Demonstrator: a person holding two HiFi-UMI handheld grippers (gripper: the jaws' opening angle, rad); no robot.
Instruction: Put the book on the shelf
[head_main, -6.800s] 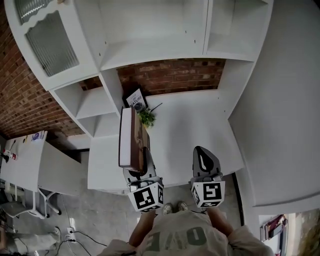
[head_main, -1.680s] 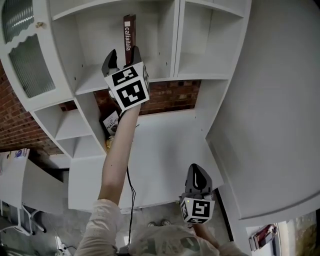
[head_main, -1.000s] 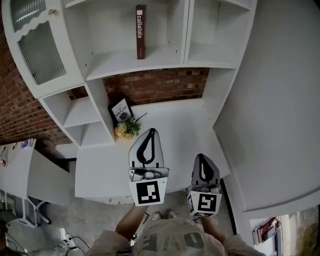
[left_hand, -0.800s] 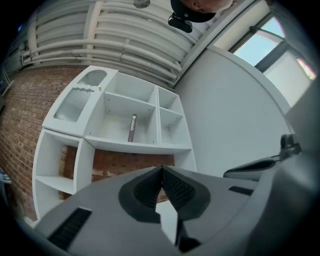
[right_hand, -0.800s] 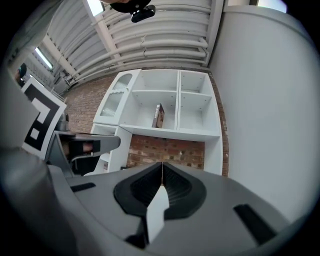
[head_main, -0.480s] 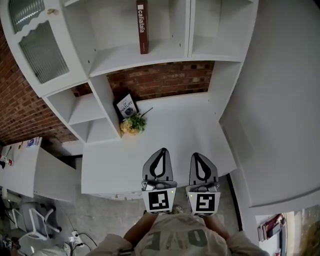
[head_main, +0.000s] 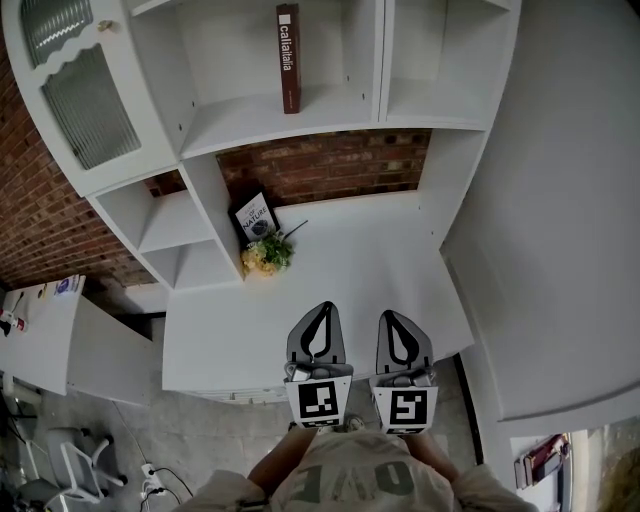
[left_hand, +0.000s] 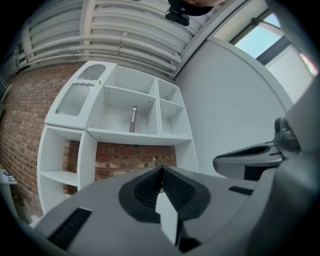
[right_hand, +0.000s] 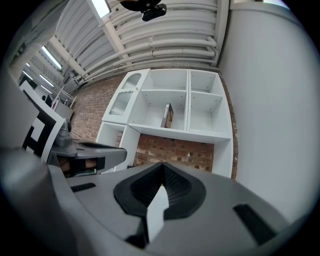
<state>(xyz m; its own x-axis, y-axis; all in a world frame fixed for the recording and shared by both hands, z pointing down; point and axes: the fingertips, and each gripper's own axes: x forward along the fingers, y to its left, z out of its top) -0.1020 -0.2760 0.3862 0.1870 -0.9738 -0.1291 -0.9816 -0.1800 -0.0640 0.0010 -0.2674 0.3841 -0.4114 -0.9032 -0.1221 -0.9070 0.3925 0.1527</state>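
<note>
Plainly, the tall white wooden shelf unit (head_main: 270, 115) fills the upper frame, with the white counter (head_main: 350, 260) below it. The slim dark-brown hardback book (head_main: 288, 58) stands upright on the middle shelf at top centre, spine towards us, long axis vertical, well apart from both tools. Our left gripper (head_main: 322, 308) and right gripper (head_main: 391, 316) sit side by side at lower centre, each with its fingers (left_hand: 172, 187) pressed together on nothing. The left lies slightly nearer the book. We judge the placing done. What props the book we cannot make out.
</note>
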